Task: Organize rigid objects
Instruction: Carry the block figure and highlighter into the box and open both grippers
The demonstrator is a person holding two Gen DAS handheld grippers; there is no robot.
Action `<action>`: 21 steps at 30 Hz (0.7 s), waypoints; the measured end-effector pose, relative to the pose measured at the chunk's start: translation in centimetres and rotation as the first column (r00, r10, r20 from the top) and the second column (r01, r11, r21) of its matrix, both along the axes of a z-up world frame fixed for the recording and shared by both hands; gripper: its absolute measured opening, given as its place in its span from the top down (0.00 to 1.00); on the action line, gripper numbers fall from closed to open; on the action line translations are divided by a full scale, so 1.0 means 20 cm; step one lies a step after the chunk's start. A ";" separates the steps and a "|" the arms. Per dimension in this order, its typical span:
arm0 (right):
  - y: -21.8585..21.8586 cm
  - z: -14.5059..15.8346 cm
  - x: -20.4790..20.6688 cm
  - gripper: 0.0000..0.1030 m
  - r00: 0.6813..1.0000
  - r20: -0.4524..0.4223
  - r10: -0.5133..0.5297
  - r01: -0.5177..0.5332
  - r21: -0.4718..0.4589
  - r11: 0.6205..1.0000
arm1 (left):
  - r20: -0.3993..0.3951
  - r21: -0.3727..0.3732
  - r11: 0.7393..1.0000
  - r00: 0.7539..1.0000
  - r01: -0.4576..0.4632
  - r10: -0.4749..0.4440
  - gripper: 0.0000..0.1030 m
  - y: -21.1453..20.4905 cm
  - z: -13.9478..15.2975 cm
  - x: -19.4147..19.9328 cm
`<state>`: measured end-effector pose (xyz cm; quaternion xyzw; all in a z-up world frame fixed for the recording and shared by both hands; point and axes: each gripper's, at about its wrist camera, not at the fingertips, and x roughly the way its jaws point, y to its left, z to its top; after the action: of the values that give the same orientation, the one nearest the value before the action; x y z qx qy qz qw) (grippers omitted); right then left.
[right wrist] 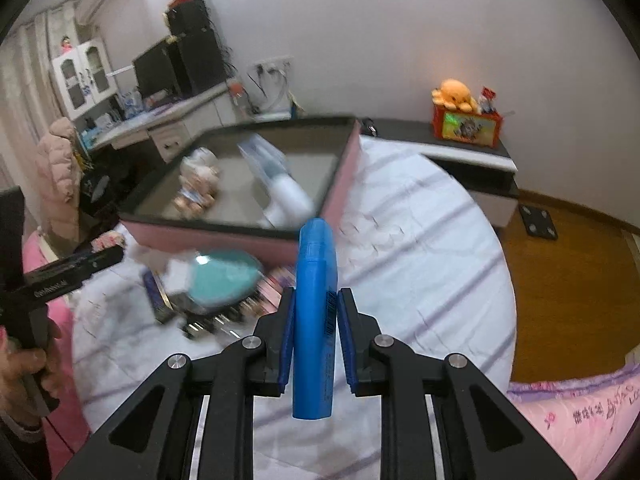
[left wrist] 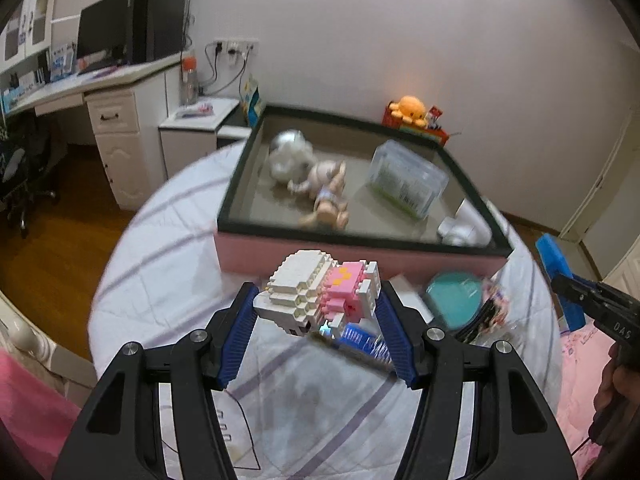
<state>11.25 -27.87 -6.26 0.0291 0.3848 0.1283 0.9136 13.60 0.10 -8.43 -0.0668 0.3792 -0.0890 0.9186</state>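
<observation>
My left gripper (left wrist: pixel 316 300) is shut on a white and pink brick-built figure (left wrist: pixel 320 292) and holds it above the bed, just in front of the pink box (left wrist: pixel 360 250). The box holds a white toy (left wrist: pixel 286 156), a baby doll (left wrist: pixel 328 194), a clear plastic case (left wrist: pixel 406 180) and a white object (left wrist: pixel 464 226). My right gripper (right wrist: pixel 316 300) is shut on a blue highlighter (right wrist: pixel 316 304) that points up and away, in front of the same box (right wrist: pixel 342 184). The other gripper shows at the right edge of the left wrist view (left wrist: pixel 596 308).
A teal round lid (left wrist: pixel 454 298) and flat packets lie on the white striped bedsheet (left wrist: pixel 160 264) in front of the box; they also show in the right wrist view (right wrist: pixel 222 278). A desk (left wrist: pixel 112 80) stands left. An orange plush (right wrist: pixel 456 94) sits on a low cabinet.
</observation>
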 end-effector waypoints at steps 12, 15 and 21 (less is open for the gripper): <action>0.30 0.22 0.25 0.80 0.989 0.090 0.114 -0.117 0.026 0.993 | 0.111 0.025 1.000 0.994 -0.001 -0.002 0.41 -0.05 0.25 0.21; 0.35 0.20 0.34 0.80 0.989 0.077 0.124 -0.127 0.038 0.991 | 0.116 0.035 0.999 0.993 -0.001 -0.003 0.41 -0.09 0.25 0.30; 0.42 0.08 0.51 0.80 0.993 0.021 0.120 -0.121 0.045 0.992 | 0.077 0.041 0.999 0.997 0.002 -0.005 0.41 -0.15 0.16 0.49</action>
<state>21.51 -19.43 -4.56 0.0257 0.3745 0.1924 0.9067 23.37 -2.84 -5.22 -0.0441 0.3452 -0.0852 0.9336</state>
